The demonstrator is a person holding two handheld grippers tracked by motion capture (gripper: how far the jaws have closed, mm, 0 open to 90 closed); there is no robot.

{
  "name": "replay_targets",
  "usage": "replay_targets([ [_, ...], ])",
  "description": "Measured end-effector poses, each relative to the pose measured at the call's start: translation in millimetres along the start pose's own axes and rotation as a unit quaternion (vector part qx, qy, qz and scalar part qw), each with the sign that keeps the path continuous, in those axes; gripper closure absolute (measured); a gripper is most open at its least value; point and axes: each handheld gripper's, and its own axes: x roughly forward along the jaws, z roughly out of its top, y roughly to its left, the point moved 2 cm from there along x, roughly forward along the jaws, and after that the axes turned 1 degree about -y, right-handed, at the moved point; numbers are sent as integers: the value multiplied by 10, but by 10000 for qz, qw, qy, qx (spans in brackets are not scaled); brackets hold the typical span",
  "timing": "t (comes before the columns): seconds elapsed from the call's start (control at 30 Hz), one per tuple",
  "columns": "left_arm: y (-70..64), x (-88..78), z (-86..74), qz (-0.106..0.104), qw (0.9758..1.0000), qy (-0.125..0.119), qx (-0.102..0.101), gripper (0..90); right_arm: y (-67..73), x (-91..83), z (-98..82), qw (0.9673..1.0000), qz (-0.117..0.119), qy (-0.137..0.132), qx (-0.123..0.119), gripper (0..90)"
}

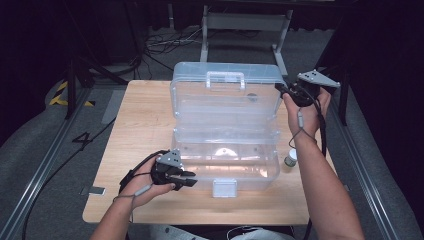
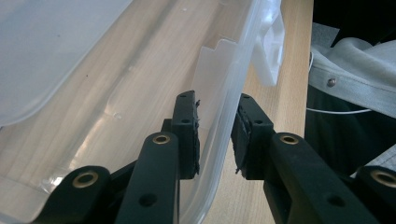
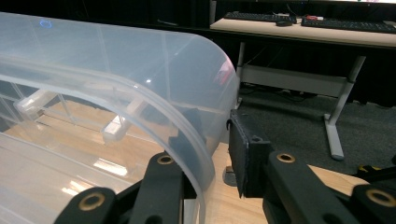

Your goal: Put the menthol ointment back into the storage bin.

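Observation:
A clear plastic storage box (image 1: 226, 167) stands on the wooden table (image 1: 140, 125) with its lid (image 1: 225, 97) raised upright at the back. My left gripper (image 1: 190, 179) is at the base's front left corner. In the left gripper view its jaws straddle the front wall (image 2: 219, 98), one pad inside and one outside, pressed on the rim (image 2: 217, 116). My right gripper (image 1: 280, 88) is at the lid's upper right edge. In the right gripper view its jaws clamp the lid's curved rim (image 3: 187, 126), with the outer pad (image 3: 240, 149) against the plastic.
A small white bottle (image 1: 290, 159) stands on the table just right of the box base. The box's front latch (image 1: 224, 188) hangs near the table's front edge. A metal desk frame (image 1: 245, 22) stands beyond the table, with cables on the floor.

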Motion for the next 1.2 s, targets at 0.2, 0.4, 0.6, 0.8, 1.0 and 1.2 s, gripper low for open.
replay_targets([
  [0.2,-3,2,-6,12,10000,-32,55,737,0,32,-3,9999,-80,-59,-17,760],
  [0.4,-3,1,-12,6,9999,-61,83,737,6,60,-18,9997,-209,-161,-15,775],
  [0.6,-1,1,-14,-19,9999,-91,38,736,-2,108,-22,9994,-269,-214,-3,782],
  [0.8,0,-1,-15,-29,9999,-102,12,734,-13,169,-20,9992,-330,-211,-7,790],
  [1.0,1,0,-21,-32,9999,-154,20,730,-49,234,-7,9994,-312,-125,12,794],
  [1.2,-4,3,-28,2,9998,-184,110,730,-77,313,3,9995,-306,-60,80,796],
])
